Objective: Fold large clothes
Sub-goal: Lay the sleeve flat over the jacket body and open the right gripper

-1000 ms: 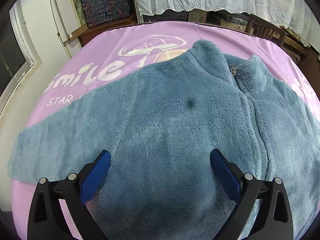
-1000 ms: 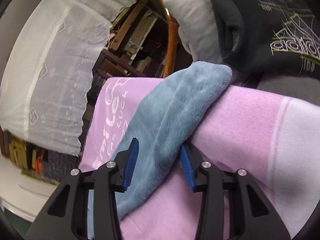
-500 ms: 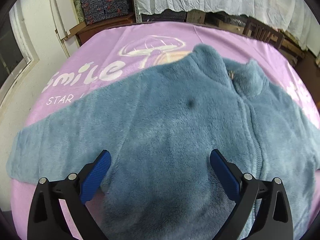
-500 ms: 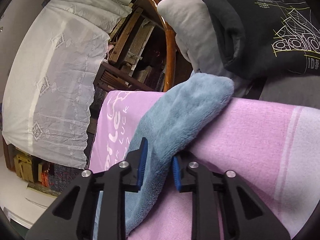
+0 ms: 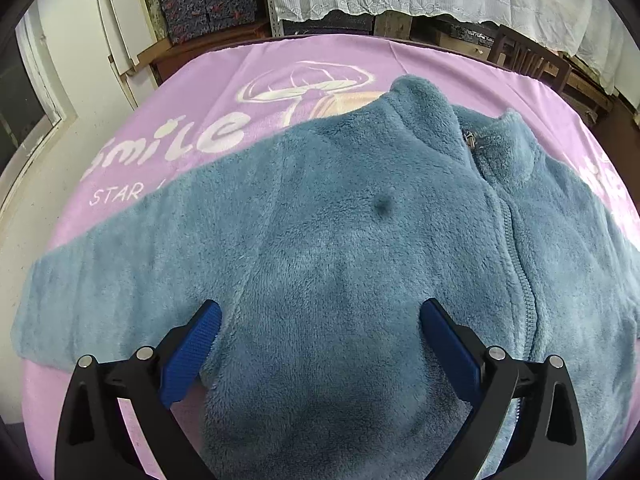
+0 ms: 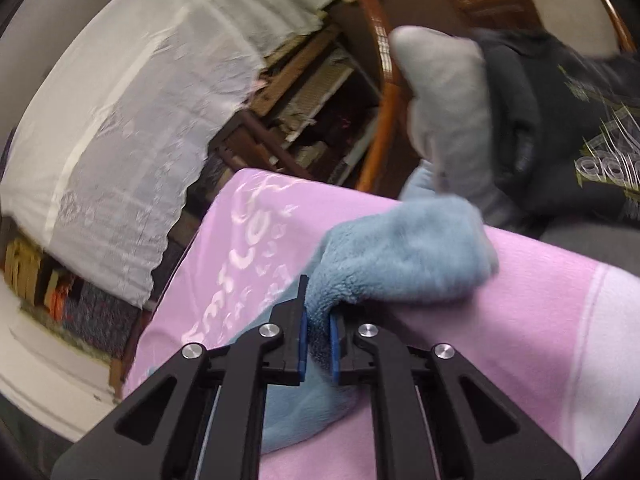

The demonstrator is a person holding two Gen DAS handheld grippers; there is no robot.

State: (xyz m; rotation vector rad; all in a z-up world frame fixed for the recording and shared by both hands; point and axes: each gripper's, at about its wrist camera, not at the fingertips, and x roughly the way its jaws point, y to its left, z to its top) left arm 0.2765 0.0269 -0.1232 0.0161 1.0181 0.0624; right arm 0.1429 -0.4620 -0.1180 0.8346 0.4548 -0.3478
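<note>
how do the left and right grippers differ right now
The left gripper is wide open over the jacket's body, gripping nothing; the right gripper has its jaws closing on the sleeve, fleece pinched between the pads. The fleece under the left lies flat on the pink blanket; the right's sleeve is bunched. Both have black arms and blue pads.

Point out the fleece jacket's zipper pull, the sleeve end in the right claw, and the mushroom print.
zipper pull [image 5: 469,139], left wrist view, metal tab at collar
sleeve end [image 6: 404,248], right wrist view, fluffy cuff
mushroom print [image 5: 308,82], left wrist view, cap
</note>
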